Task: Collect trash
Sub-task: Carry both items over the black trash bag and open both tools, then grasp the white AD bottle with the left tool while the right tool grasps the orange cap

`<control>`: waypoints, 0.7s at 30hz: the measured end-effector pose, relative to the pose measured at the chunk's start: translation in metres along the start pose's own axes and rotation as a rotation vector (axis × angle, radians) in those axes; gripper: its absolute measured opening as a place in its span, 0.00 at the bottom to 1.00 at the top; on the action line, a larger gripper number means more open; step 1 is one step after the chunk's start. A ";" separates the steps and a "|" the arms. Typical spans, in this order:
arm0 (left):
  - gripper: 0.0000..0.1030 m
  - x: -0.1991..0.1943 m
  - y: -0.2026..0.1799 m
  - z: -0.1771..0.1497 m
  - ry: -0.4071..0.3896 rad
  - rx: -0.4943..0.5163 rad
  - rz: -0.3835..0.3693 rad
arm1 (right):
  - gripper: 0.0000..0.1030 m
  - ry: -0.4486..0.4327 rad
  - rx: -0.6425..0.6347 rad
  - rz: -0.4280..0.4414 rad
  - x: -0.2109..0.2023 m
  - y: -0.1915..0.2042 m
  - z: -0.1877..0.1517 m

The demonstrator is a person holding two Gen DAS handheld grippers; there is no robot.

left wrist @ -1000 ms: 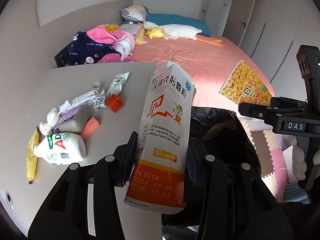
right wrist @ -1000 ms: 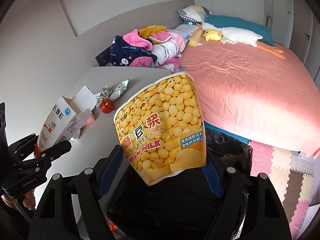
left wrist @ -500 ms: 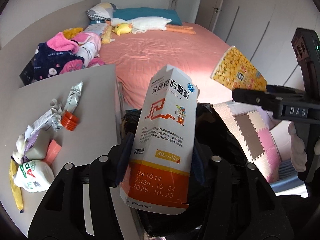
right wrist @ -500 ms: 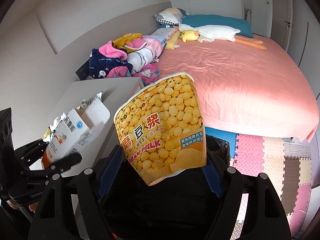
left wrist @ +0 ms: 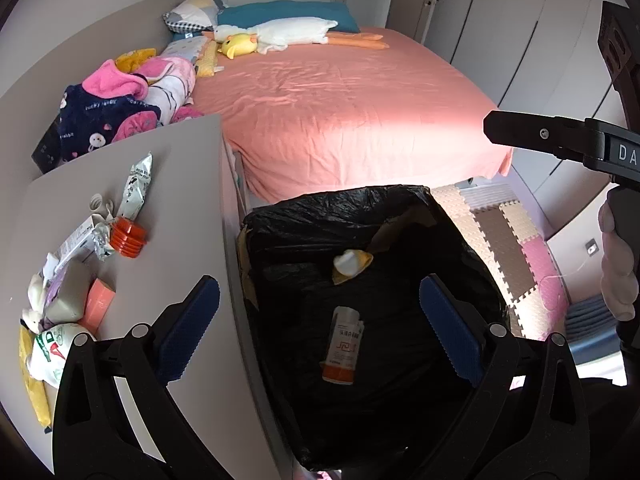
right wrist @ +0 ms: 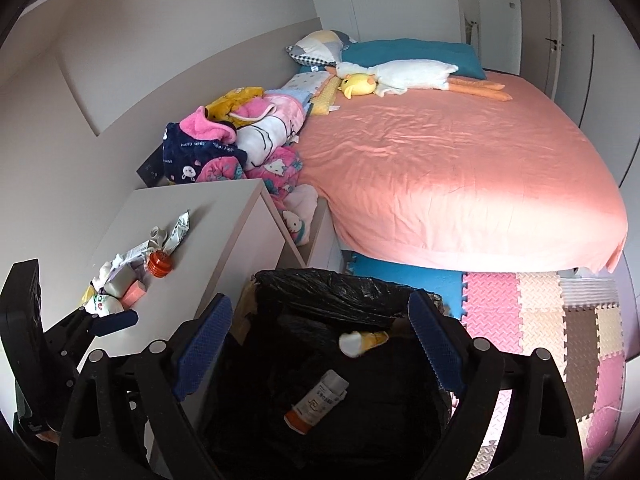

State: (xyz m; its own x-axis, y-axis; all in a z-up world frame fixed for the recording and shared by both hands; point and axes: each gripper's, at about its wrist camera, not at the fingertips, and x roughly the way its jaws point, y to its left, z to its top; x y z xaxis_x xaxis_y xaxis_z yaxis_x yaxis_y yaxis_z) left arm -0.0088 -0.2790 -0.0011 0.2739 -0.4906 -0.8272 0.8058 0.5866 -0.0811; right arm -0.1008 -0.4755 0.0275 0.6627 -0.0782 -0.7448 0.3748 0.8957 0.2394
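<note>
Both grippers are open and empty above a bin lined with a black bag (left wrist: 340,216) (right wrist: 328,292). My left gripper (left wrist: 320,332) hangs over its left half, my right gripper (right wrist: 320,344) over its middle. Inside the bag lie the white and orange medicine box (left wrist: 343,346) (right wrist: 318,400) and the yellow soy-milk carton (left wrist: 352,264) (right wrist: 362,342). More trash sits on the grey bedside table (left wrist: 188,200) (right wrist: 216,232): a silver wrapper (left wrist: 136,186), an orange cap (left wrist: 128,234) (right wrist: 159,262), a white pouch (left wrist: 50,352) and a yellow wrapper (left wrist: 34,392).
A bed with a pink sheet (left wrist: 340,112) (right wrist: 460,168) stands behind the bin, with clothes (left wrist: 120,100) and plush toys (right wrist: 400,74) at its head. Foam floor mats (left wrist: 516,248) (right wrist: 552,320) lie to the right. Wardrobe doors line the far right.
Both grippers have opened. The medicine box has dropped from the left gripper and the yellow carton from the right gripper, and both now lie in the bag.
</note>
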 end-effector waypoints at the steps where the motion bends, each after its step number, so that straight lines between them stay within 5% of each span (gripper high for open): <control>1: 0.94 -0.001 0.002 -0.001 0.000 -0.007 0.004 | 0.87 0.002 -0.005 0.003 0.001 0.002 0.000; 21: 0.94 -0.022 0.075 -0.044 0.028 -0.231 0.123 | 0.87 0.084 -0.154 0.110 0.045 0.082 -0.002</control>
State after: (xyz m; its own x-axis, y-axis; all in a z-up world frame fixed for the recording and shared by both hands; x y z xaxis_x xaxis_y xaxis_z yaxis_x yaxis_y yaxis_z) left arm 0.0223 -0.1955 -0.0134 0.3457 -0.3904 -0.8533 0.6251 0.7740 -0.1008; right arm -0.0417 -0.4045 0.0126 0.6351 0.0550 -0.7705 0.1954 0.9535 0.2292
